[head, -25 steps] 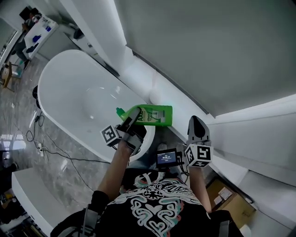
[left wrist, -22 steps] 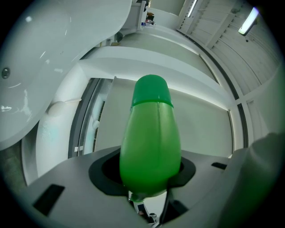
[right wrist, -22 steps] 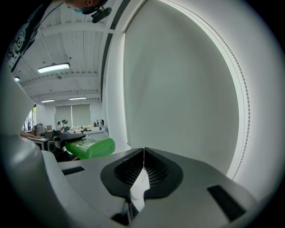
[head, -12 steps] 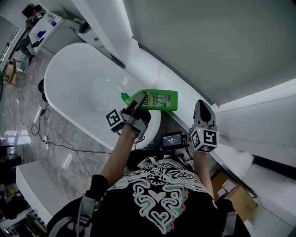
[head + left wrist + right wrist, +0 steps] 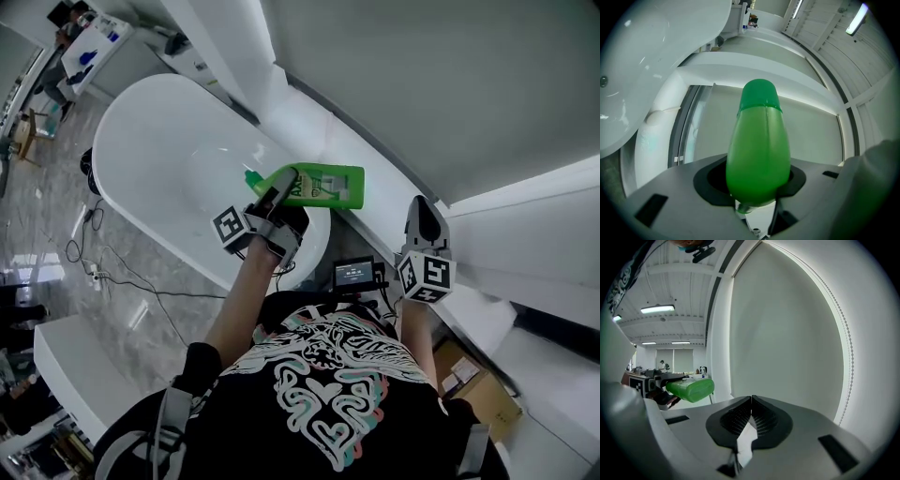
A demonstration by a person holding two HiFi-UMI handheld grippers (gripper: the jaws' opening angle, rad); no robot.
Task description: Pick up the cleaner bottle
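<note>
Now the green bottle (image 5: 323, 185) is held on its side, up in the air near the end of the white tub (image 5: 131, 141). It is clamped in the jaws of the left gripper (image 5: 279, 195). The jaws of the right gripper (image 5: 424, 214) are pressed together, and nothing is held between them.

Bright, even indoor light. Strip lights (image 5: 657, 309) glow in the right gripper view; soft glare lies on the white bathtub (image 5: 150, 131). Gripper views bend strongly, corners dark.
</note>
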